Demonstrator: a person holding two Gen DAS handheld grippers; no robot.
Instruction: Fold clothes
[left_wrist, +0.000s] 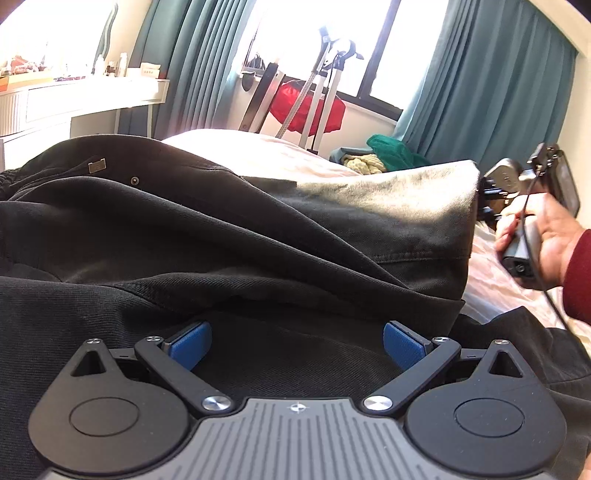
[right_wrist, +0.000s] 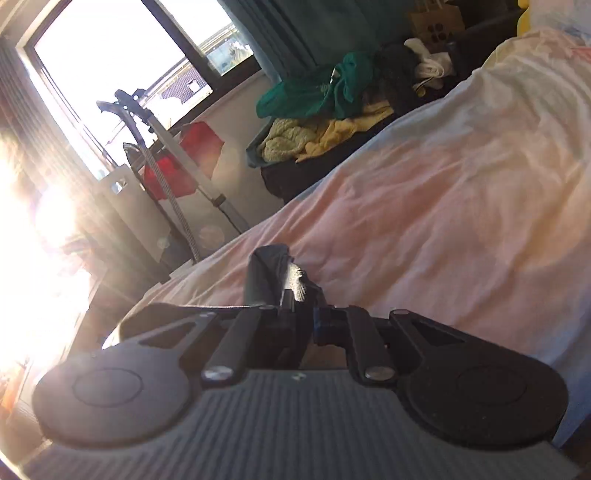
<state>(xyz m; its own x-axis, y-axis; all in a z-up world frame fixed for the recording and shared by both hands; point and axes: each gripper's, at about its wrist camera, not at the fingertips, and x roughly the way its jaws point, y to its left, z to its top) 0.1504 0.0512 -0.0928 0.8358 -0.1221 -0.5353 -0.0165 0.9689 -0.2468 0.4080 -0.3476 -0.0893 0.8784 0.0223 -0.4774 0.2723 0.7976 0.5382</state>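
Note:
A black garment (left_wrist: 229, 236) with a small label and a snap button lies bunched on the bed. My left gripper (left_wrist: 297, 341) is open, its blue pads (left_wrist: 190, 343) spread wide just above the black cloth, holding nothing. My right gripper (left_wrist: 484, 199) shows at the right of the left wrist view, held by a hand, pinching the garment's raised far edge. In the right wrist view my right gripper (right_wrist: 304, 314) is shut on a fold of the black garment (right_wrist: 267, 273) that sticks up between the fingers.
The bed has a pale pink sheet (right_wrist: 443, 206). A pile of green and yellow clothes (right_wrist: 325, 114) lies at the bed's far side. A garment steamer stand (left_wrist: 321, 88) with red cloth stands by the window. A white desk (left_wrist: 74, 99) is at the left.

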